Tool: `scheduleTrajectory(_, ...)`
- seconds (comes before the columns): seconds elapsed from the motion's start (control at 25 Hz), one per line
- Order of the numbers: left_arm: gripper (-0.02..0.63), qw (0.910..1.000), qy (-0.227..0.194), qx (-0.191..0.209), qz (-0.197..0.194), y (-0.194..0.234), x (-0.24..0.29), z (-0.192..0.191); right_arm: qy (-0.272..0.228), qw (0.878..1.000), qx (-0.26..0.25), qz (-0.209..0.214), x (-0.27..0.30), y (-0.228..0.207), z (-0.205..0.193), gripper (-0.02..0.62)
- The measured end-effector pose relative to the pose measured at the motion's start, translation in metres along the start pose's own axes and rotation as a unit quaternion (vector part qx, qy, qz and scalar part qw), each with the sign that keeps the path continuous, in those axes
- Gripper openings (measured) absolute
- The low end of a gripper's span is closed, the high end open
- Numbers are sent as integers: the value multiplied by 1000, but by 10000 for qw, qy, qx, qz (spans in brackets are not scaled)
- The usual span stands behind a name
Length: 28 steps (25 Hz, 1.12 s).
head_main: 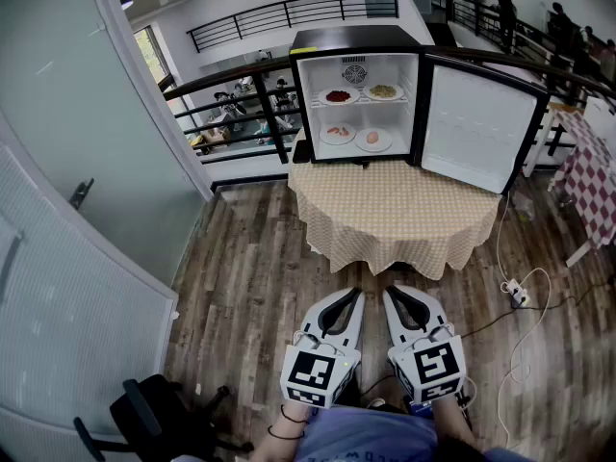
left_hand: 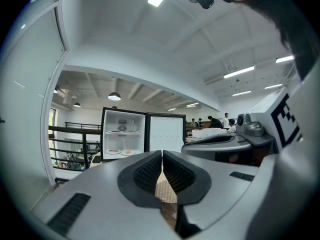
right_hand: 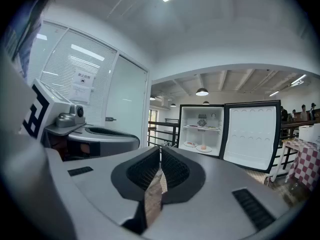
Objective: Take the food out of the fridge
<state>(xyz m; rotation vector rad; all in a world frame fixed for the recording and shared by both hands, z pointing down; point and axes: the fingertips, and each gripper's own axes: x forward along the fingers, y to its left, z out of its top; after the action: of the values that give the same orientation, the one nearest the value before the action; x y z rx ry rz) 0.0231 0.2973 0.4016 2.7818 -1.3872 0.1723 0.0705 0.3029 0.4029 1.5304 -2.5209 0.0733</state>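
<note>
Wood-plank floor [head_main: 250,258], head view. Surface [head_main: 395,210] under a tan checked cloth, well ahead of both claws. On it stands a black fridge [head_main: 351,38], its door [head_main: 476,123] swung wide to the right. The food sits inside on four plates, two per shelf: red food [head_main: 338,95] and pale yellow food [head_main: 383,91] on the upper shelf, pinkish pieces [head_main: 338,133] and a round tan item [head_main: 372,140] on the lower. Left claw [head_main: 352,298] and right claw [head_main: 393,298] are low in frame, side by side, tips toward the fridge and well apart from it, with floor and surface between.

Left gripper view. Left claw: jaws together, nothing held; only a sliver of the checked cloth shows far behind the pads. The fridge is distant, above and left of the tips, with the plates on its shelves. The right claw lies just beside, at the right.

Right gripper view. Right claw: jaws together, nothing held. The fridge is distant, above and right of the tips, food on both shelves. The left claw lies just beside, at the left.
</note>
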Motion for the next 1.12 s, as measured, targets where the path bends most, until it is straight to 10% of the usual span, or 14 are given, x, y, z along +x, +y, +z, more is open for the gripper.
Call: scheduleTrajectory(1.12, 17, 9989, 176, -125, -424, 151, 150, 8, 117, 9994, 202, -245, 191, -72, 26, 25)
